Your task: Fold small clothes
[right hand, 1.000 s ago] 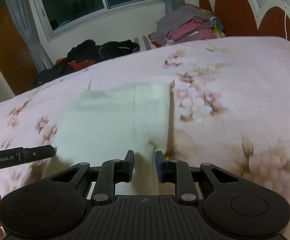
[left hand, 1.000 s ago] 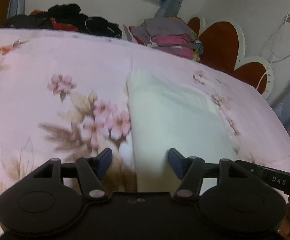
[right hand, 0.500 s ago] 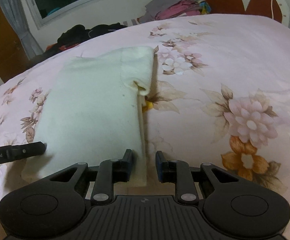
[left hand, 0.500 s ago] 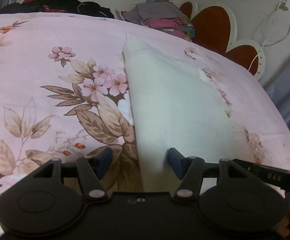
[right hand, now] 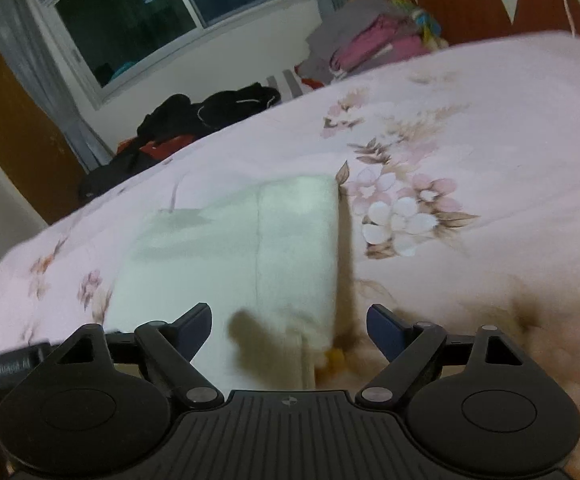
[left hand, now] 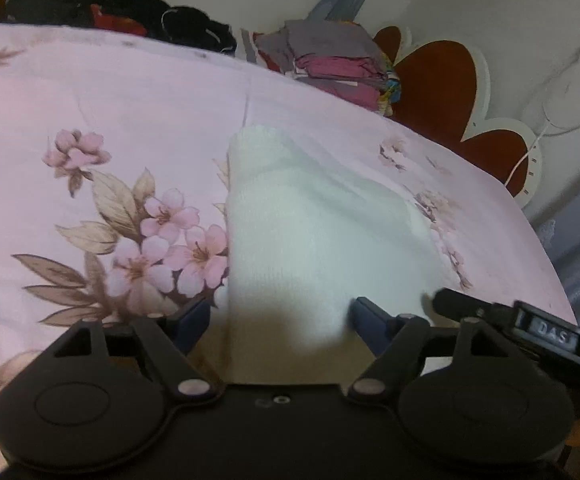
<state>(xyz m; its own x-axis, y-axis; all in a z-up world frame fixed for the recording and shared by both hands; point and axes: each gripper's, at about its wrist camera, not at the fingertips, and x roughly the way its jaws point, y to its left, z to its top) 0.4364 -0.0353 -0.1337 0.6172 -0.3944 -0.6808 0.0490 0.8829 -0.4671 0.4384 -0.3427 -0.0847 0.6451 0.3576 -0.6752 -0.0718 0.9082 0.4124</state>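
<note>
Left wrist view: the left gripper (left hand: 282, 318) sits low at the bottom of the frame, jaws spread wide, holding nothing. The white garment (left hand: 309, 232) lies on the floral bedspread (left hand: 90, 120) at frame centre, its near end between the fingers.

Right wrist view: the right gripper (right hand: 288, 322) is likewise spread and empty; the white garment (right hand: 250, 248) lies centre-left, reaching between its fingers.

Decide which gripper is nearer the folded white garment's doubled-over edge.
Right. The right gripper is at that edge of the white garment; the left gripper is at the opposite single-layer side, both jaws open.
</note>
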